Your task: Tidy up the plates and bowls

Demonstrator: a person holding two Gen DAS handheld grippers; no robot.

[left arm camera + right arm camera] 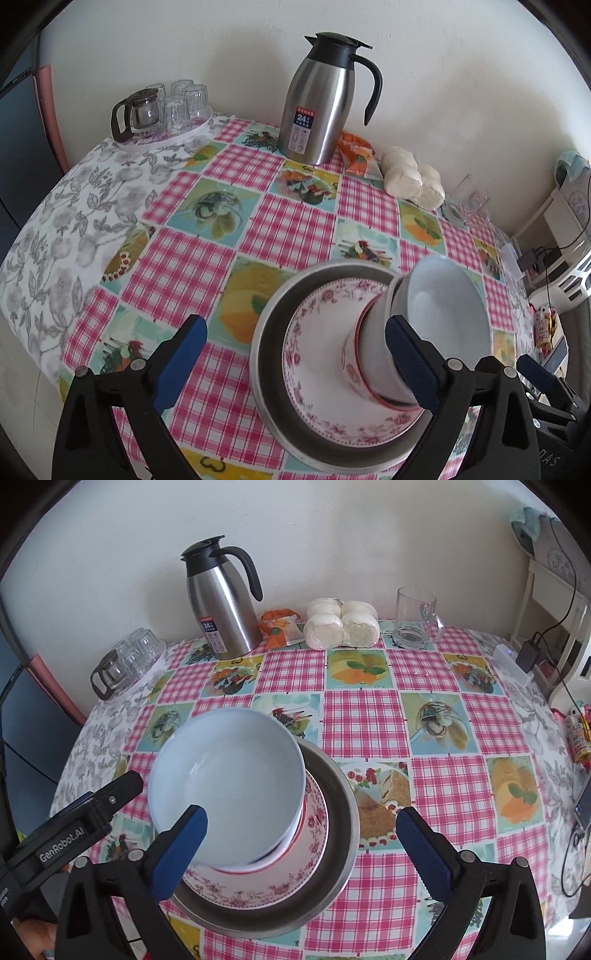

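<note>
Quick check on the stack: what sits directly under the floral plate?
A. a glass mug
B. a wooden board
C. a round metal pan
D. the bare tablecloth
C: the floral plate lies inside the round metal pan, whose grey rim rings it in both wrist views, with the nested bowls stacked on top of the plate.

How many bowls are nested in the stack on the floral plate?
2: a plain white bowl on top, nested in a red-patterned bowl below it, which sits on the floral plate inside the metal pan. Another could be hidden between them.
</note>
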